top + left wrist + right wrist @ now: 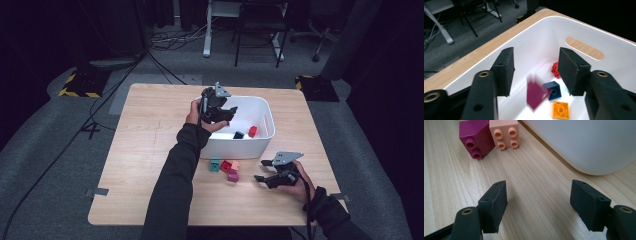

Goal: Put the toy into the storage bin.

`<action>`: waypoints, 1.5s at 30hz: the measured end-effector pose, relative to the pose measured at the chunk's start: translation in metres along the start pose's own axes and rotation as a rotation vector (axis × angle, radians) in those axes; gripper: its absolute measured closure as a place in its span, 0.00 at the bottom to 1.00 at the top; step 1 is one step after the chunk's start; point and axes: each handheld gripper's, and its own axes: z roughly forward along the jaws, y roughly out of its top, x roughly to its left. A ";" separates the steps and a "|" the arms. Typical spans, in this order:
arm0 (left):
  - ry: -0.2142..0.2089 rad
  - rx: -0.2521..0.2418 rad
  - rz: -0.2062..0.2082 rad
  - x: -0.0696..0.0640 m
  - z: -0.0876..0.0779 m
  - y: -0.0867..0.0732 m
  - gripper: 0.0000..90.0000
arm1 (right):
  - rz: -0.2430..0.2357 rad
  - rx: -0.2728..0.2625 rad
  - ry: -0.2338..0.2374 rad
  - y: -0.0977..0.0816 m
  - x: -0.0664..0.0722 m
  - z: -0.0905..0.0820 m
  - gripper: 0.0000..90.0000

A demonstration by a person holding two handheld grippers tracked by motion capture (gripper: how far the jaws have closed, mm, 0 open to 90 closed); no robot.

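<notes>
**Brick released over the bin; four bricks left outside it**

Left tongs [535, 72] hang over the white bin [265, 107], jaws parted with nothing pressed between the pads. A magenta brick [534, 93] shows blurred below them, inside the bin; it appears to be falling, though the blur leaves that uncertain. Already in the bin: a dark blue brick [552, 90], an orange brick [560, 110] and a red brick [555, 68] against the far wall.

Right tongs [267, 171] rest low on the desk [150, 150], just outside the bin's near right corner, jaws spread and empty. In front of the bin's near wall lie a teal brick [215, 165], a second red brick [226, 166], a peach brick [504, 133] and a second magenta brick [475, 138], huddled together.

Judgement: the drop is best finished by keeping the left tongs inside the bin's rim until the brick has cleared the pads. For the next pick, the peach brick nearest the bin offers clean flat sides; approach square so its magenta neighbour is not nudged.
</notes>
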 end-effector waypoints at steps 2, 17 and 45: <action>-0.004 -0.006 -0.010 0.000 -0.002 -0.001 0.47 | 0.005 0.004 0.000 0.000 0.000 0.000 0.33; 0.042 -0.073 -0.020 -0.003 -0.029 -0.008 0.18 | 0.003 0.002 0.001 0.000 0.000 0.000 0.33; 0.065 -0.040 0.011 -0.026 -0.107 -0.118 0.19 | 0.007 0.003 0.001 0.000 0.000 0.000 0.33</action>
